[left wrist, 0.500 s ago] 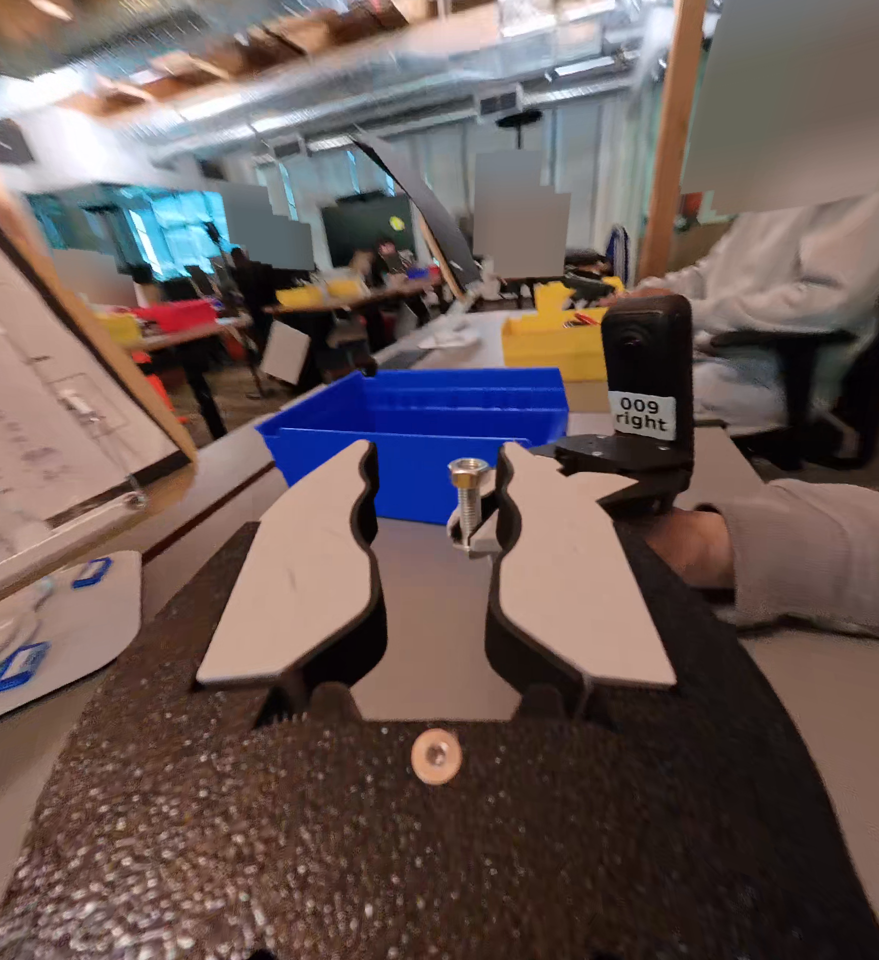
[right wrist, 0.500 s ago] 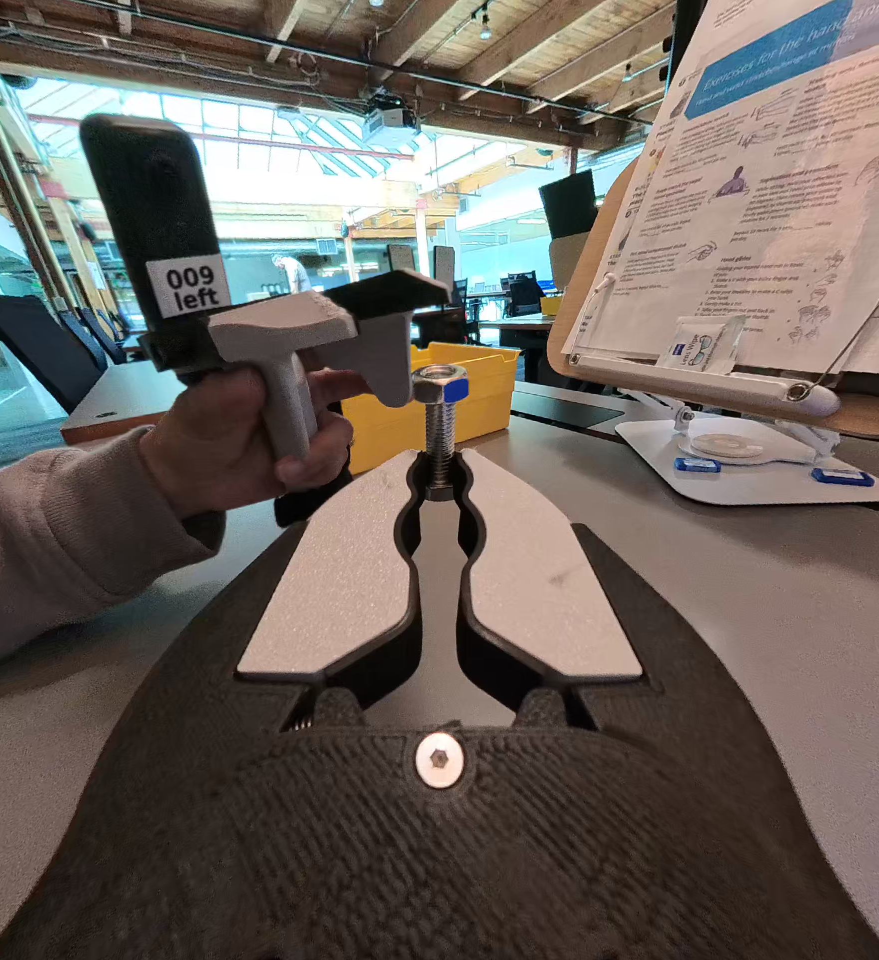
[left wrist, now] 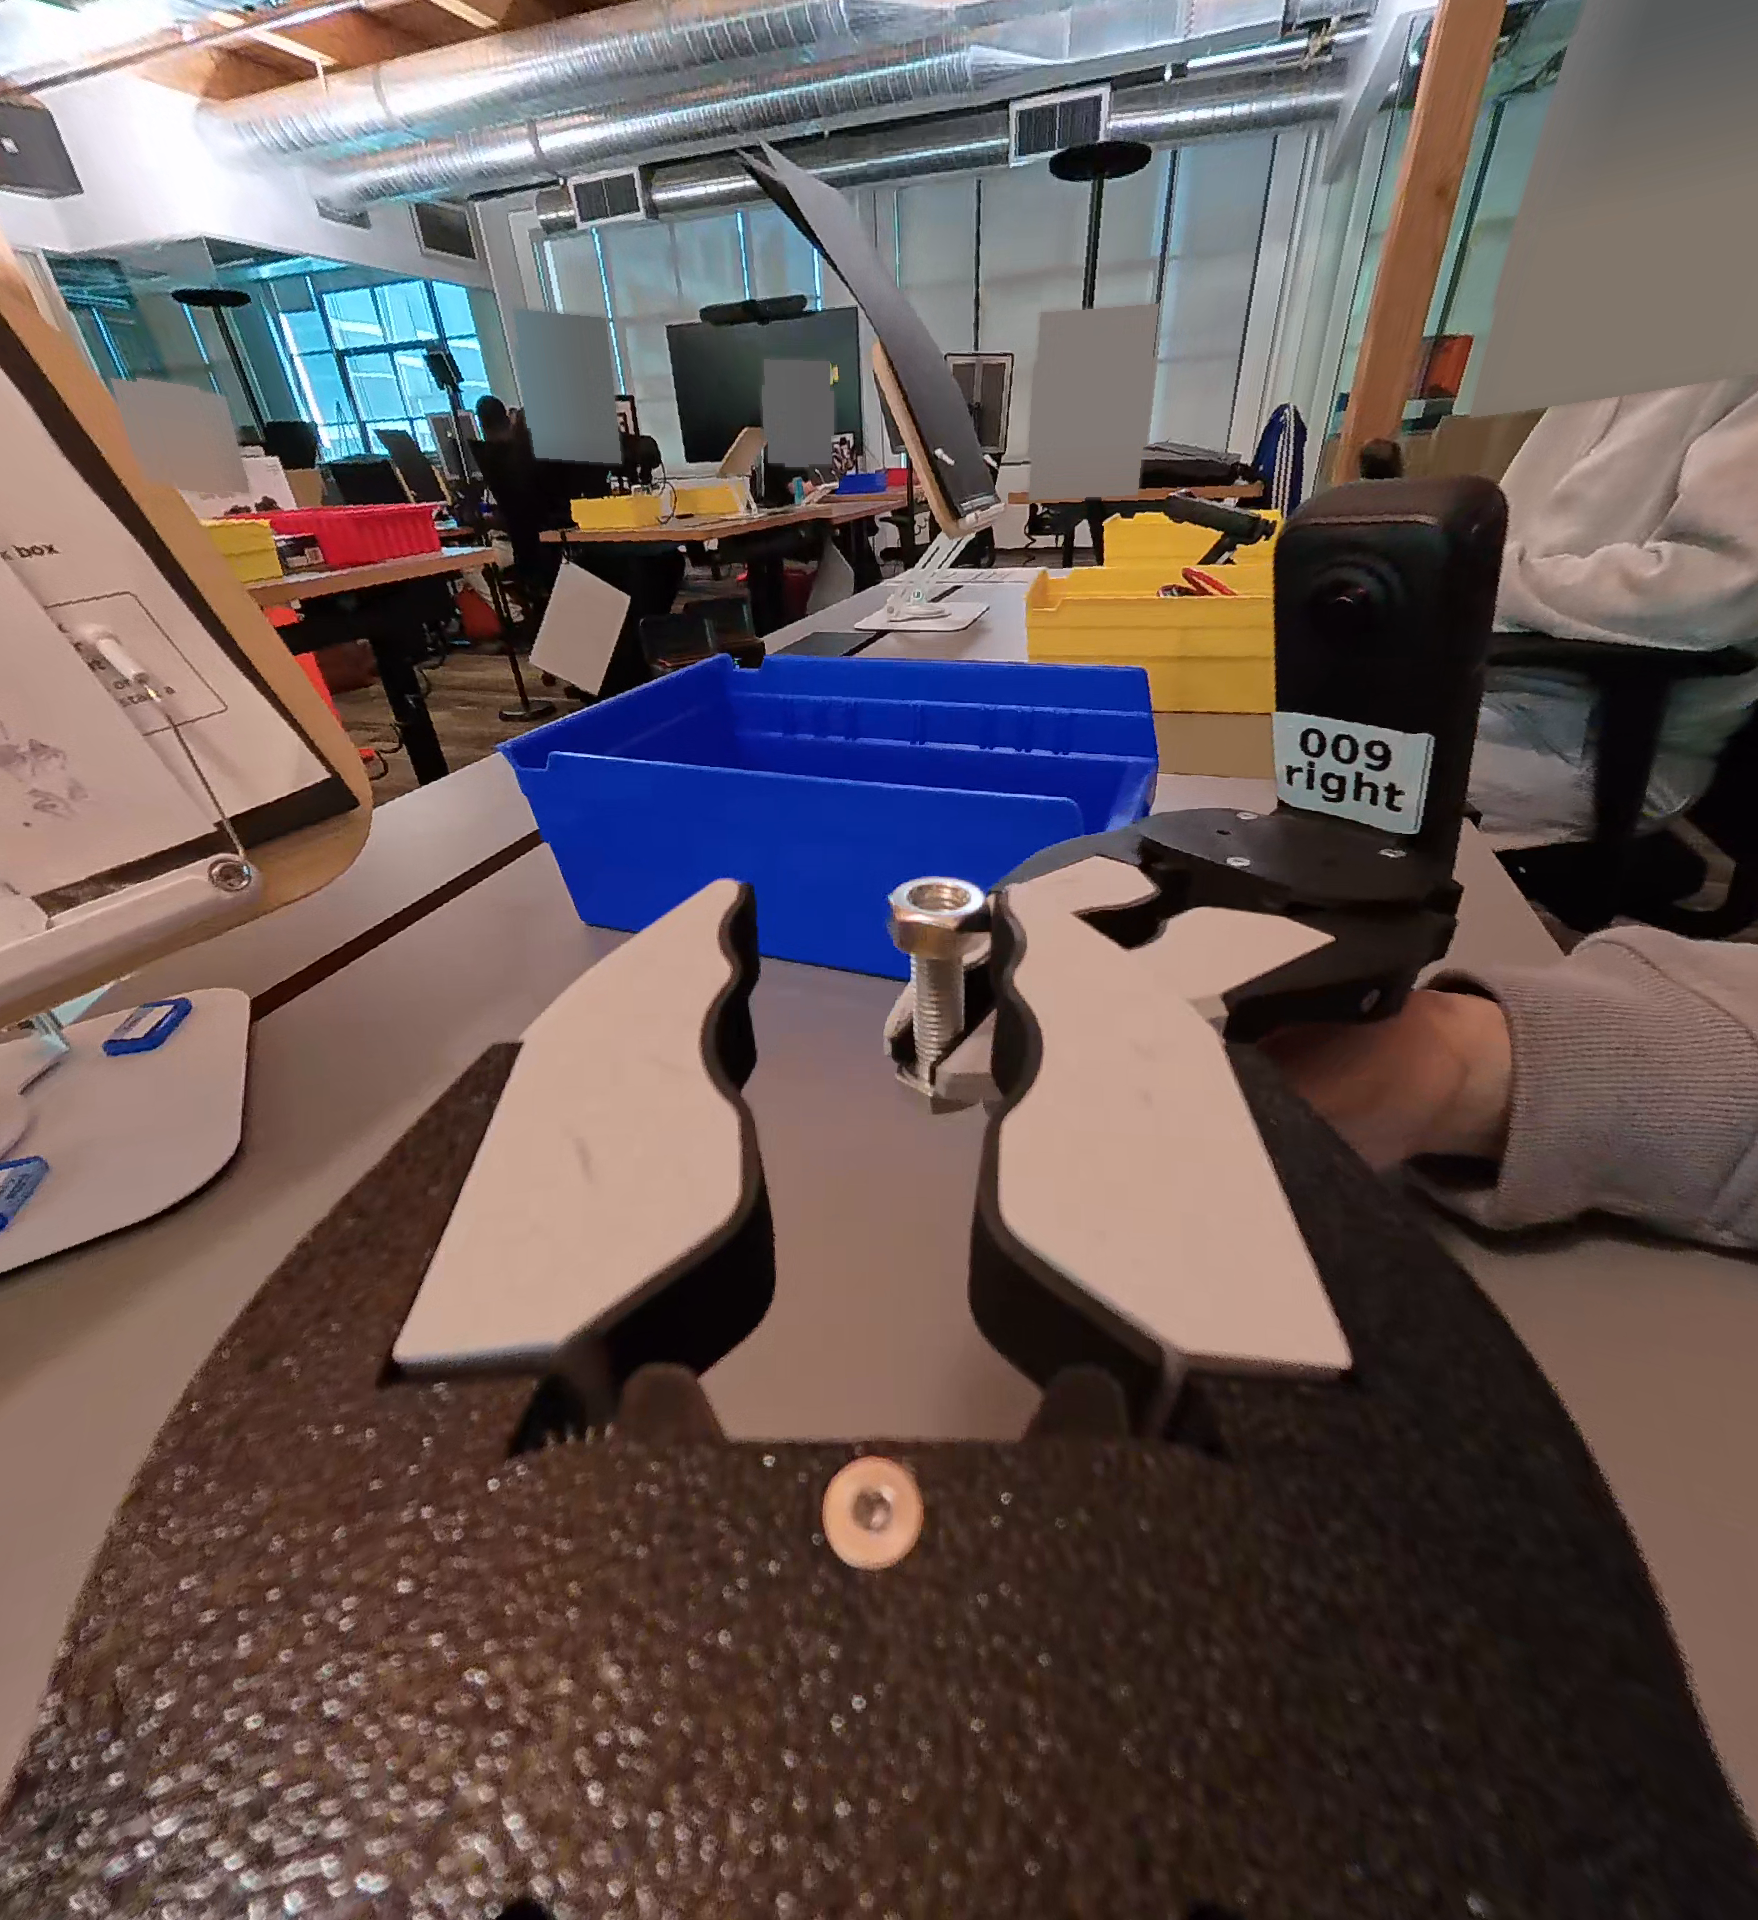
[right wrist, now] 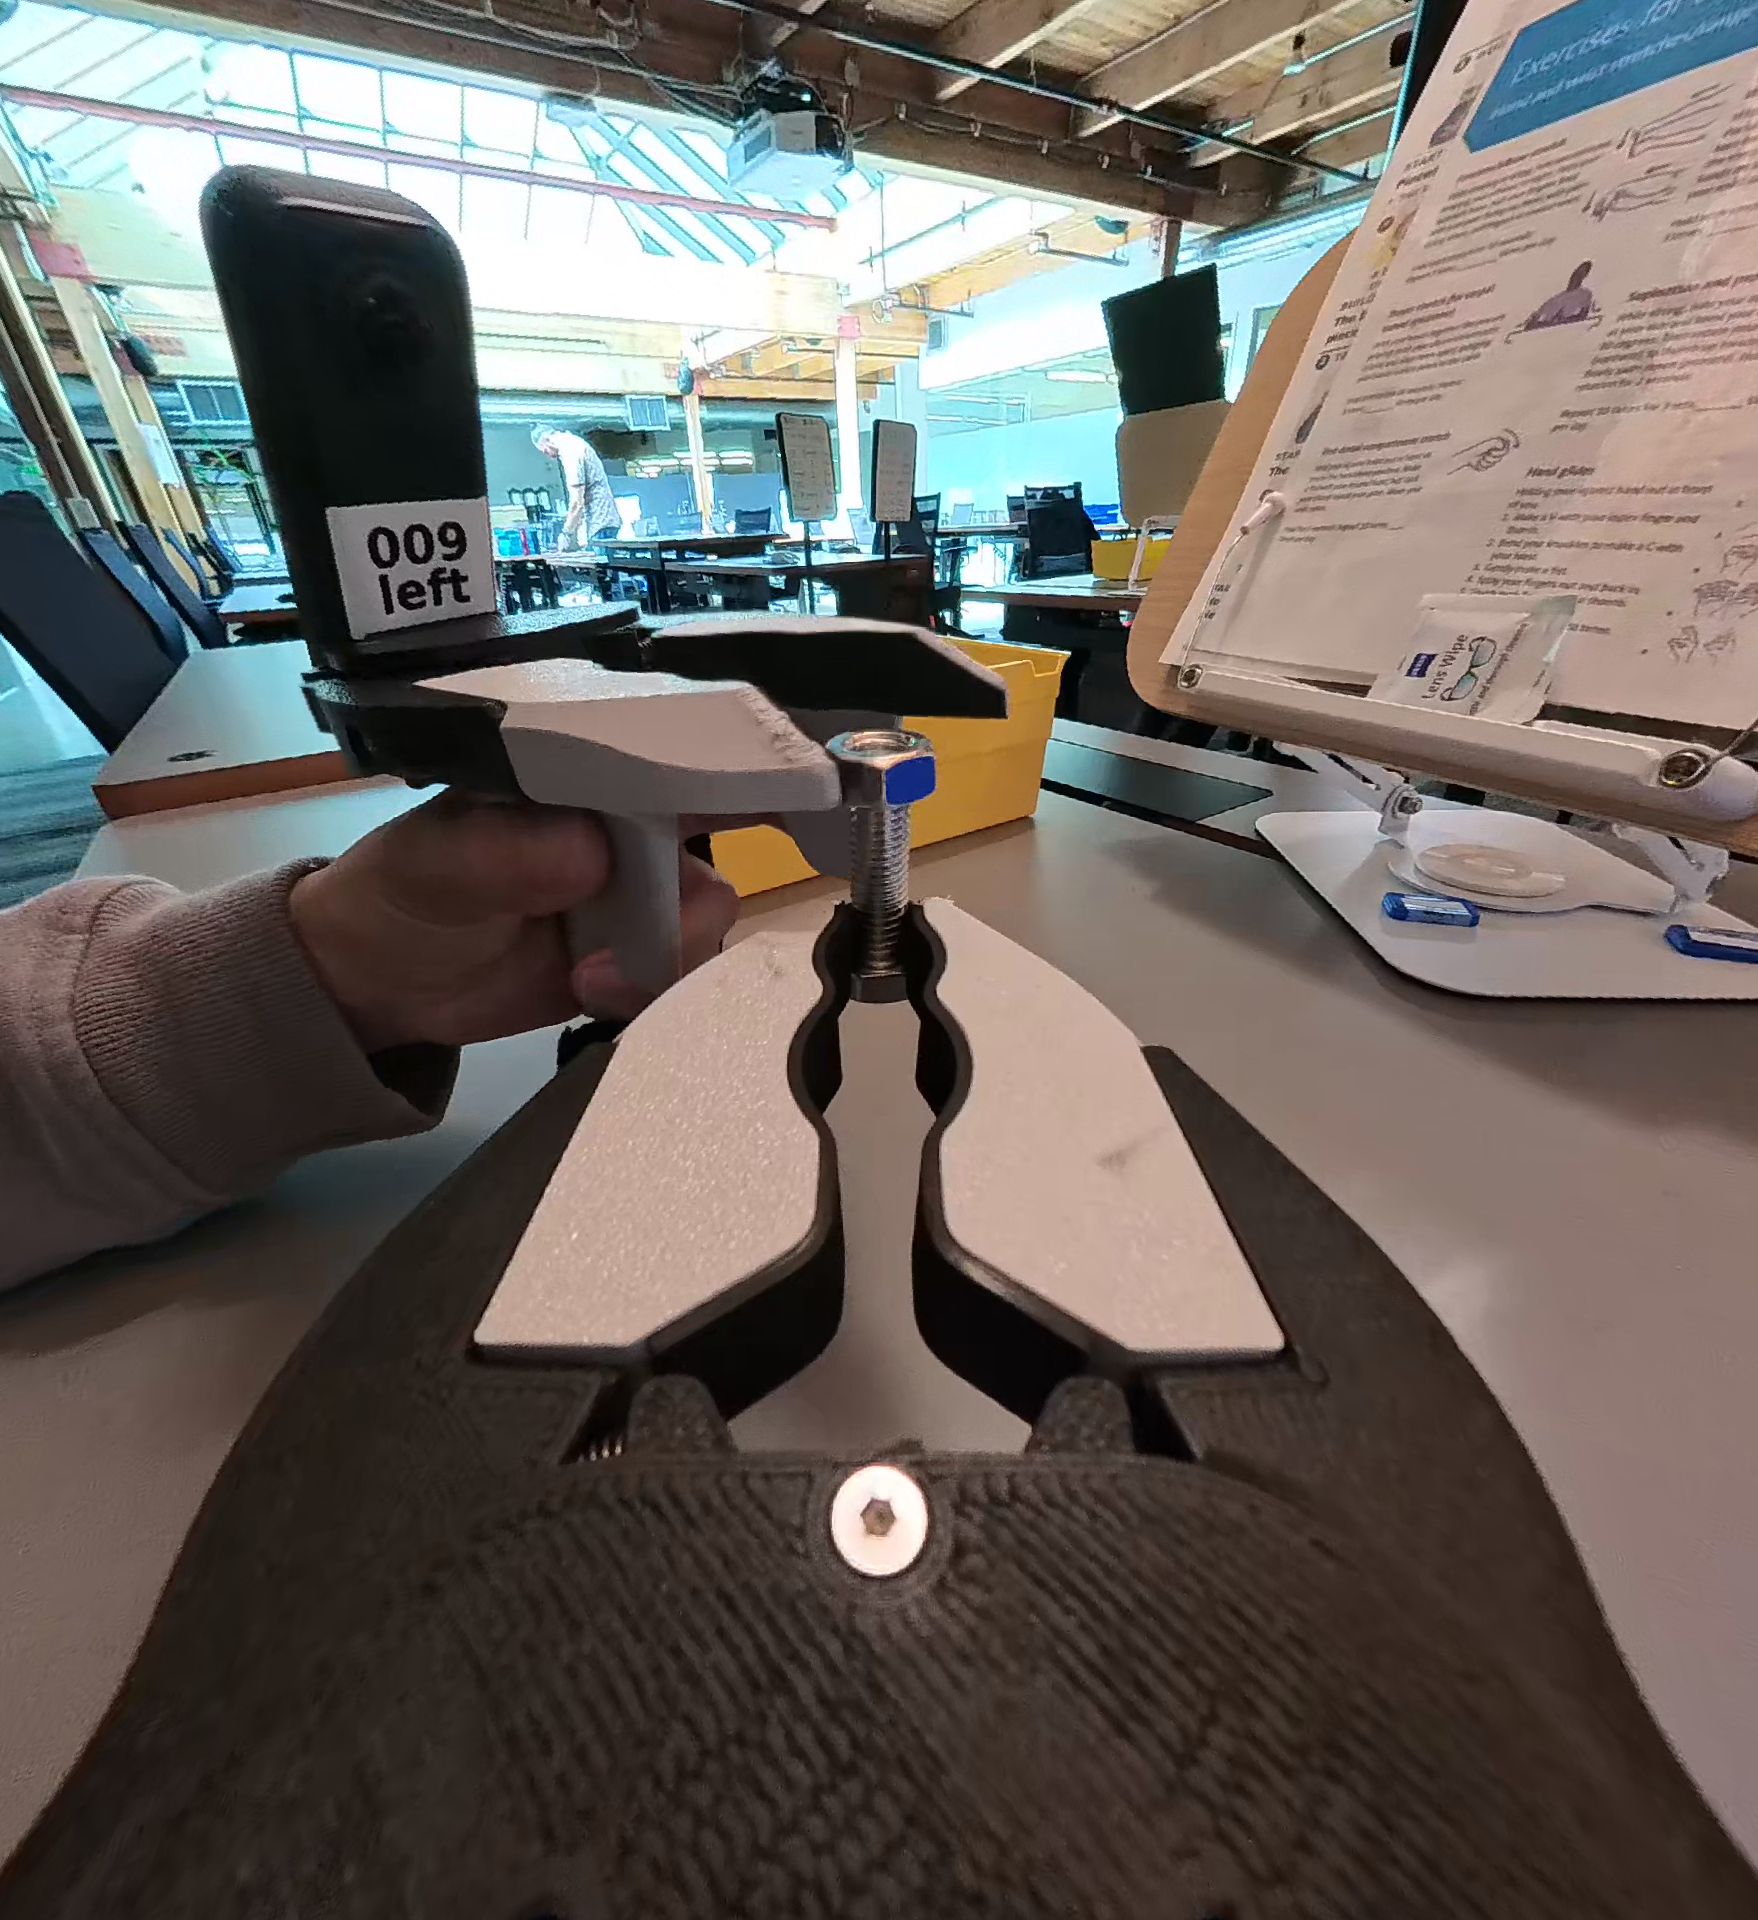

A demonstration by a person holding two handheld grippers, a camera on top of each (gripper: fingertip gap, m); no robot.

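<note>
My right gripper (right wrist: 880, 925) is shut on a silver bolt (right wrist: 880, 883) and holds it upright by its lower end, just above the grey table (right wrist: 1374, 1195). A silver nut (right wrist: 870, 764) with a blue patch on one face sits on the bolt's top. My left gripper (left wrist: 870, 914) is open around that nut (left wrist: 937, 914). Its right finger (left wrist: 1020, 935) is close beside the nut and its left finger (left wrist: 729, 935) stands well off. In the right wrist view the left gripper (right wrist: 833, 727) comes in from the left at nut height. In the left wrist view the right gripper (left wrist: 942, 1070) grips the bolt (left wrist: 932, 1003) from the right.
A blue bin (left wrist: 833, 821) stands just behind the bolt, with a yellow bin (left wrist: 1145, 634) farther back. A yellow bin (right wrist: 979, 748) also shows in the right wrist view. A wooden document stand (right wrist: 1477, 520) on a white base (right wrist: 1540, 935) is beside me. A seated person (left wrist: 1633, 540) is at the right. My two grippers' fingertips are within a few centimetres of each other.
The left gripper has come a little lower and more level, so its open fingers now flank the nut. The right gripper holds the bolt still.
</note>
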